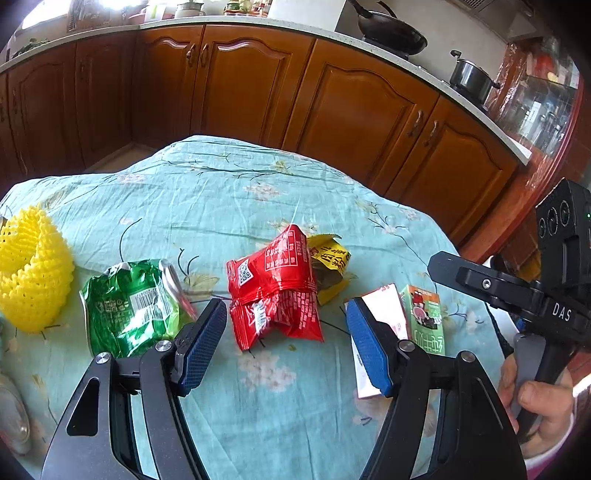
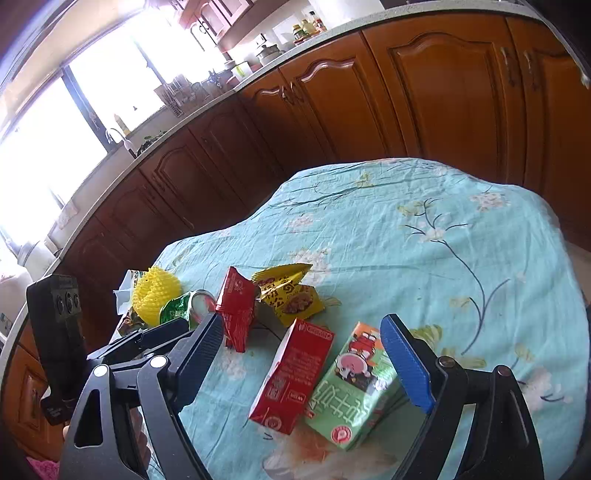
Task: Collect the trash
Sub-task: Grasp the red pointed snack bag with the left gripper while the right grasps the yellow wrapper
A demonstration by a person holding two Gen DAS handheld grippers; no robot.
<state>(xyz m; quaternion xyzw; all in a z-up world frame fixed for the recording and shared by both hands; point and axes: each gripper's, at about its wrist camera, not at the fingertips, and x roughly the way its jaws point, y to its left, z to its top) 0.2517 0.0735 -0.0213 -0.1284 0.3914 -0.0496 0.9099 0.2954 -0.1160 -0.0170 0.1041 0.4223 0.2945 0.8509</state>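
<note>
Trash lies on the table's teal floral cloth (image 1: 221, 192). My left gripper (image 1: 286, 343) is open just above the cloth, and a crumpled red wrapper (image 1: 273, 288) lies ahead between its blue pads, untouched. A crushed green can (image 1: 129, 306) and a yellow foam net (image 1: 33, 273) lie to its left, and a yellow wrapper (image 1: 330, 262) lies behind the red one. My right gripper (image 2: 303, 362) is open over a red carton (image 2: 291, 373) and a green carton (image 2: 351, 384) that lie side by side; its pads touch neither. A hand (image 1: 539, 402) holds its grip.
Brown wooden cabinets (image 1: 354, 110) under a pale countertop curve behind the table. A wok (image 1: 395, 33) and a pot (image 1: 471, 77) stand on the stove. A clear glass thing (image 1: 11, 413) sits at the cloth's near left edge. The cloth's far half (image 2: 424, 221) is bare.
</note>
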